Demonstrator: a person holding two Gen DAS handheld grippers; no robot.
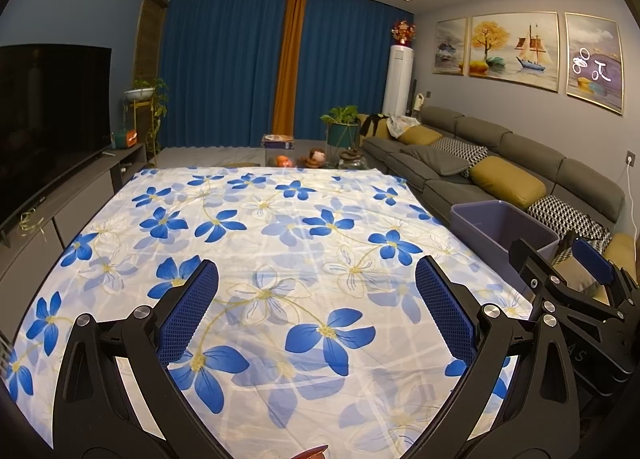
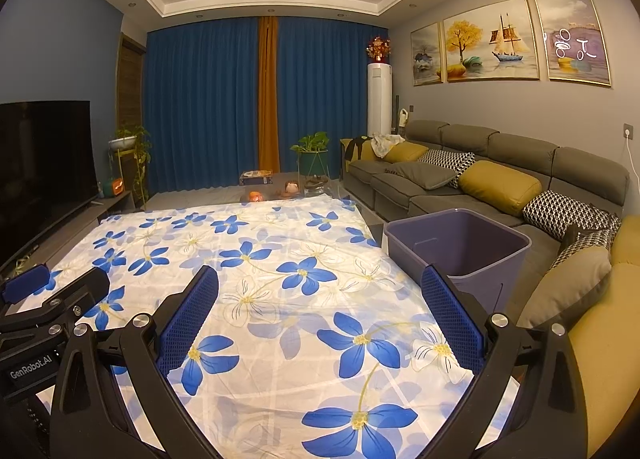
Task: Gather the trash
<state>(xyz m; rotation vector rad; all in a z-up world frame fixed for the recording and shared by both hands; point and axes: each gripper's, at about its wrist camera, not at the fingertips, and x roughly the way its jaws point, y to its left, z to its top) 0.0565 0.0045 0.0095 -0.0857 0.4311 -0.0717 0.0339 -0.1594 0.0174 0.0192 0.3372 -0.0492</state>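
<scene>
A purple plastic bin (image 2: 460, 247) stands at the right edge of the table covered by a blue-flower cloth (image 2: 280, 299); it also shows in the left wrist view (image 1: 500, 231). My left gripper (image 1: 316, 307) is open and empty above the cloth (image 1: 260, 259). My right gripper (image 2: 320, 311) is open and empty, its right finger near the bin. The right gripper shows in the left wrist view (image 1: 560, 263), and the left gripper in the right wrist view (image 2: 56, 279). A small reddish-brown thing (image 1: 312, 451) peeks in at the bottom edge of the left view. No trash shows on the cloth.
A grey sofa (image 2: 500, 179) with yellow and patterned cushions runs along the right. A TV (image 1: 48, 119) on a low cabinet is at left. Potted plants (image 1: 340, 119), toys and a box lie on the floor before blue curtains.
</scene>
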